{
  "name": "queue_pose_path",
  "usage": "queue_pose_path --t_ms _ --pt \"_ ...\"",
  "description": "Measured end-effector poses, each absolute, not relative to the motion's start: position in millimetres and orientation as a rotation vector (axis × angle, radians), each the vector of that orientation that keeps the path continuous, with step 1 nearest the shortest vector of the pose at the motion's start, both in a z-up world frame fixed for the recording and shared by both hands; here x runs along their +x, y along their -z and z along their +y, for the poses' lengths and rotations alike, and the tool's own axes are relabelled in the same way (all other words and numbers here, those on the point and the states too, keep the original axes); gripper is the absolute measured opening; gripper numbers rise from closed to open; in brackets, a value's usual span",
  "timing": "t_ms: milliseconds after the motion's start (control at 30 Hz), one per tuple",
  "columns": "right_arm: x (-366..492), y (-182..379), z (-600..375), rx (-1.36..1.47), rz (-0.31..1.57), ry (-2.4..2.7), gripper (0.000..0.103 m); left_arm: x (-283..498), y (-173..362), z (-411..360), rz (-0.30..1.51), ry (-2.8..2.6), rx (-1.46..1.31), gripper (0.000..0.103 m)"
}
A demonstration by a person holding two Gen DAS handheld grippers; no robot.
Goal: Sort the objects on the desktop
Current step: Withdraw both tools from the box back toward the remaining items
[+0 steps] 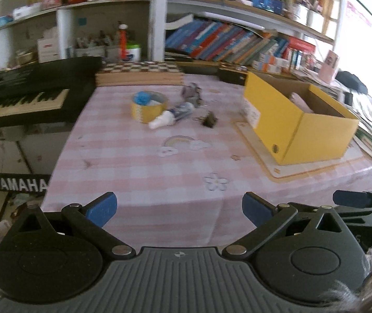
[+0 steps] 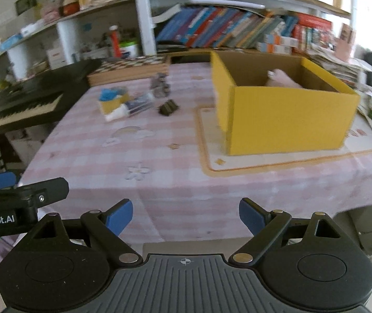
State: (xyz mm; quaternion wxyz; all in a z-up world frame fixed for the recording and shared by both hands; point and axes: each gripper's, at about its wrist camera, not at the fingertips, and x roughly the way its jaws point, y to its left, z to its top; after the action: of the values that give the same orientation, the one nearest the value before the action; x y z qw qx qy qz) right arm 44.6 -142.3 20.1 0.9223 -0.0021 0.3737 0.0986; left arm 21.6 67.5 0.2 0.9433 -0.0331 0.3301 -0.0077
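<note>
Left claw: released, empty, above the counter's near edge.
Right claw: released, empty.
Tape roll, bottle, clip: clustered mid-counter.
Yellow box: right side, on a mat.

Left wrist view: sits behind the left gripper, at the near table edge, facing 12 o'clock across the pink checked tablecloth toward the bookshelves.
Right wrist view: sits behind the right gripper, same near edge, facing 12 o'clock; yellow box nearer, at 1 o'clock.
Nearness: both well back from the objects.
Shared ground: tablecloth, yellow box, tape roll, keyboard at 10 o'clock, bookshelves.
Cross-sighting: each view catches the other gripper at its lower side edge.
</note>
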Motion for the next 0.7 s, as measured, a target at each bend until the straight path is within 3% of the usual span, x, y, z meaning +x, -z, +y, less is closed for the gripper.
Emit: queue_pose_path --t_ms 700 --pt "93.6 -21.1 -94.6 -0.089 0.745 -0.334 0.090 44.3 -2.9 106.8 0.639 -0.087 -0.154 0.103"
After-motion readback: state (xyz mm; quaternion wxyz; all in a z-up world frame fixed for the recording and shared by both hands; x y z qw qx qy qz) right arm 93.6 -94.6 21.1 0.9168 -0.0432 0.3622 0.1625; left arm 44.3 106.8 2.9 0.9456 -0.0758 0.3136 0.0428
